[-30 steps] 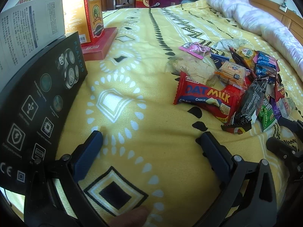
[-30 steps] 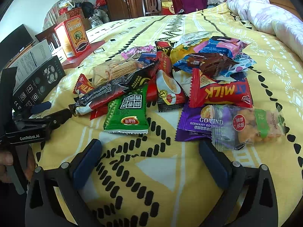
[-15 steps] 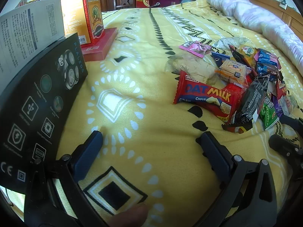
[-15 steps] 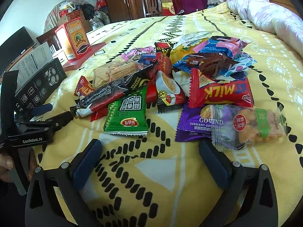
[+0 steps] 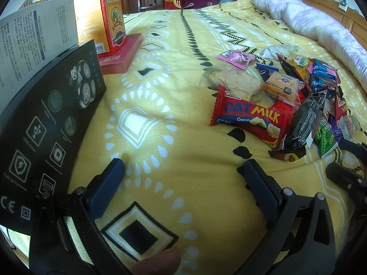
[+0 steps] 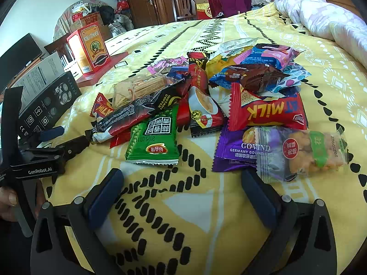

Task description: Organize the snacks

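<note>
Evidently nothing is sorted yet: the heap of crinkly snack packets (image 6: 206,96) lies jumbled on the yellow patterned bedspread (image 5: 160,105), probably tipped out for sorting. Both tools hover low with jaws spread and empty, the left hand-held gripper (image 5: 183,169) beside the heap, the right hand-held gripper (image 6: 181,178) just before it. Readable labels include a red "OAT MILK Choco" wrapper (image 5: 250,119), a purple "GOVIND" packet (image 6: 238,149) and a black "INSTANT COFFEE" sachet (image 6: 137,112).
</note>
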Available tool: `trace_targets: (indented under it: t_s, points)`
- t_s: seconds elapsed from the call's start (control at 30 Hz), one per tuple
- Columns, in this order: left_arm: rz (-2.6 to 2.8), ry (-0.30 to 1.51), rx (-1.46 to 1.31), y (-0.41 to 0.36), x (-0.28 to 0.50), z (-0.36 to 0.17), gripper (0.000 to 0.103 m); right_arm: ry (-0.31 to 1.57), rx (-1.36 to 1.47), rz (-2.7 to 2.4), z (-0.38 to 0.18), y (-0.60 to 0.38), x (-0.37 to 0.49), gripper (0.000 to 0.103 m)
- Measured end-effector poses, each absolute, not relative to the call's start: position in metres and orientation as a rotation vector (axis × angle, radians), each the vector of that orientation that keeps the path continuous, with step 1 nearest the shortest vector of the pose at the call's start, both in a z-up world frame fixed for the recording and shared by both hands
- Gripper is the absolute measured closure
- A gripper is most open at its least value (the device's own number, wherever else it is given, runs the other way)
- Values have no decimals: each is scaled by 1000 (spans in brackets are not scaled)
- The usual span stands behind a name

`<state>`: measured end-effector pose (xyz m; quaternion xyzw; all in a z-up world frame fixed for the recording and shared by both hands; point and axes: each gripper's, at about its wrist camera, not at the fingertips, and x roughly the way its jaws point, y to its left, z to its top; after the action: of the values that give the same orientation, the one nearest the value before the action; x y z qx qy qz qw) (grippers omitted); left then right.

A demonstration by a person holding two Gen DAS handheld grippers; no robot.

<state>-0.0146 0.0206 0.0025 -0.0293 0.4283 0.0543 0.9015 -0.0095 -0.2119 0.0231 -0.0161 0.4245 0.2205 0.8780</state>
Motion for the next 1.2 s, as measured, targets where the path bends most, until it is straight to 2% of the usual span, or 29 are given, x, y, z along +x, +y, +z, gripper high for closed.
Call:
trace_targets:
  t_s: [1.2]
  points:
    - [116, 889, -52, 20, -12, 0, 0, 885, -33, 460, 24, -212, -10, 0]
